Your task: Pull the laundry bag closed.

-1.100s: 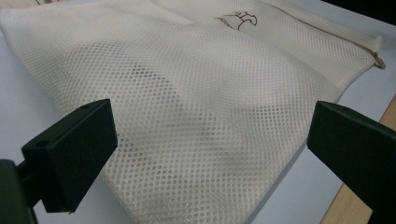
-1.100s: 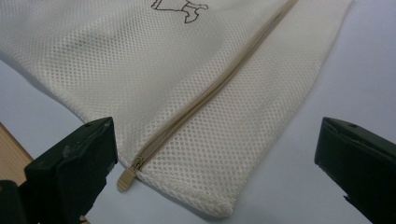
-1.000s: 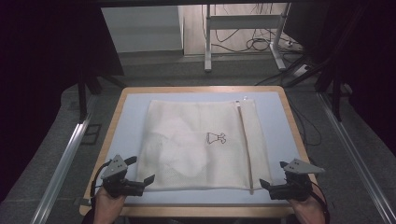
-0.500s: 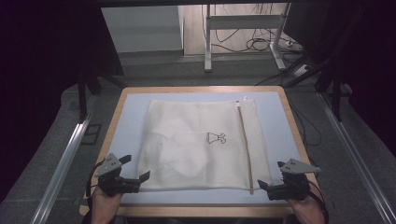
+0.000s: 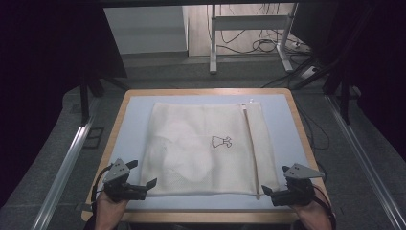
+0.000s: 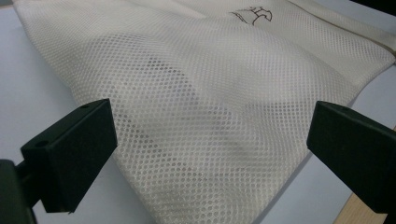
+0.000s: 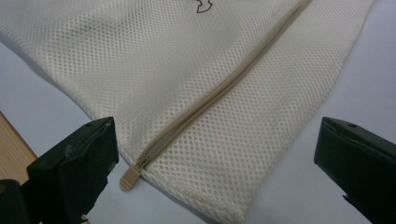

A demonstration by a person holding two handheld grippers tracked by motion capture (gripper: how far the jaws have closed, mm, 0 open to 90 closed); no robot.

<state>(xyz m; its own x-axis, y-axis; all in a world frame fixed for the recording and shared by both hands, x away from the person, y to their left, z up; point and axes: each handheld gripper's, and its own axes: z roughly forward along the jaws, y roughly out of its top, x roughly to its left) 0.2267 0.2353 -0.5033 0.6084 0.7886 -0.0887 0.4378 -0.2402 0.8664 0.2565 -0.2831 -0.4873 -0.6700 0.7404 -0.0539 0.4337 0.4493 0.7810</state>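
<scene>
My left hand-held gripper (image 5: 149, 184): jaws apart at near-left corner of cream mesh zip bag (image 5: 206, 148), flat on pale-blue counter (image 5: 282, 120). Right hand-held gripper (image 5: 266, 191): apart near tan zipper pull (image 7: 130, 178). Pinch mesh only; avoid mat.

Your left gripper (image 6: 205, 154) has its two black jaws spread wide, closed on nothing. Between them lies the near corner of the cream mesh bag (image 6: 210, 93), flat on the pale blue mat (image 6: 28, 88). The bag runs away from the jaws; a small dark printed figure (image 6: 252, 14) sits at its far end. A strip of wooden table edge (image 6: 355, 212) shows beside the right jaw.
</scene>
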